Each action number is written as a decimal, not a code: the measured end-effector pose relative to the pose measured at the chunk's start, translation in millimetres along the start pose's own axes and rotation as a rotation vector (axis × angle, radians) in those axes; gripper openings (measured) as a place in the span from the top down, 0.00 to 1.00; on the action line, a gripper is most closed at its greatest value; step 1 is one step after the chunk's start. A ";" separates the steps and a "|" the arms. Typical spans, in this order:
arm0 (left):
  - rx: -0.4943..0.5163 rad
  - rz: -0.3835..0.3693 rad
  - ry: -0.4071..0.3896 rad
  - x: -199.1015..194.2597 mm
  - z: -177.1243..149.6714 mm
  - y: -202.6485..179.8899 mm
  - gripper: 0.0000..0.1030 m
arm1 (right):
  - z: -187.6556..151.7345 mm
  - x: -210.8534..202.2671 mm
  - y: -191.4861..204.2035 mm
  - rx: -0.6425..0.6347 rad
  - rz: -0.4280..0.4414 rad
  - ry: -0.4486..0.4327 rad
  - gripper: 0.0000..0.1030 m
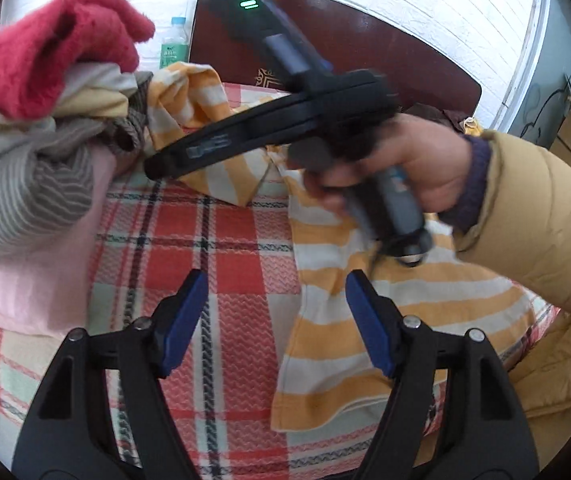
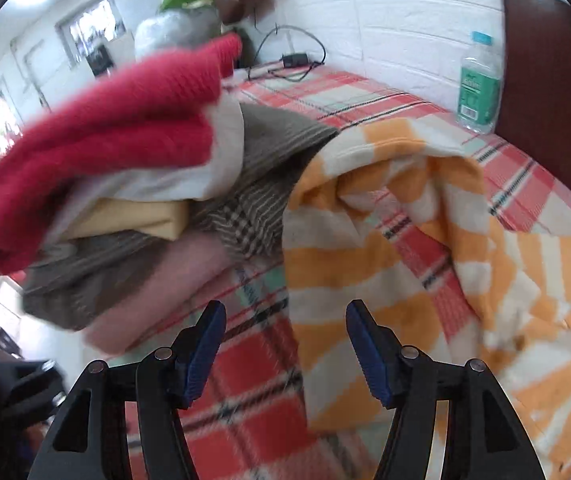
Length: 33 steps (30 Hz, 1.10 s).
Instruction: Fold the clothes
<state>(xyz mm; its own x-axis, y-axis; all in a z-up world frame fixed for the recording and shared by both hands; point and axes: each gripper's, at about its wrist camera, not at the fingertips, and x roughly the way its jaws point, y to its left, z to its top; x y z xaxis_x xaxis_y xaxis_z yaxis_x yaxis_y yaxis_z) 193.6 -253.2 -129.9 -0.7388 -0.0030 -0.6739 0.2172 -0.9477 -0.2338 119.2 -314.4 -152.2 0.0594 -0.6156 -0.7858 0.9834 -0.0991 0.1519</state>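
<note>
Blue-padded left gripper [image 1: 276, 322], jaws wide and empty, hovers over the plaid bedcover [image 1: 221, 248]. Right gripper [image 2: 285, 340], likewise wide and empty, is gripped level in a hand [image 1: 409, 168] with a mustard sleeve [image 1: 533, 220]. Orange-striped garment [image 2: 385, 272] lies crumpled between the stacked clothes [image 2: 125, 184] and the headboard [image 2: 557, 92].
</note>
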 end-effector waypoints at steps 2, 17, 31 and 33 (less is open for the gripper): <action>-0.013 -0.015 0.008 5.7 -0.1 0.5 0.30 | 4.8 18.9 -1.0 0.016 -0.061 0.009 0.38; 0.023 -0.224 -0.093 -16.7 30.8 -19.7 0.20 | -19.2 -93.3 -126.4 0.664 0.591 -0.379 0.92; -0.114 -0.705 -0.173 -15.7 64.8 -13.6 0.02 | -168.7 -137.2 -247.1 1.053 0.546 -0.527 0.88; -0.106 -0.660 -0.123 -2.0 65.3 -18.4 0.02 | -182.9 -135.0 -254.3 1.041 0.468 -0.480 0.88</action>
<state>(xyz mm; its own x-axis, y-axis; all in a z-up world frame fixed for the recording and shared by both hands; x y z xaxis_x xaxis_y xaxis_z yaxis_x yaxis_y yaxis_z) 149.5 -256.6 -78.5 -0.8040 0.5229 -0.2832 -0.2472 -0.7271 -0.6405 -107.5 -63.1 -194.4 0.0842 -0.9615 -0.2617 0.2671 -0.2313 0.9355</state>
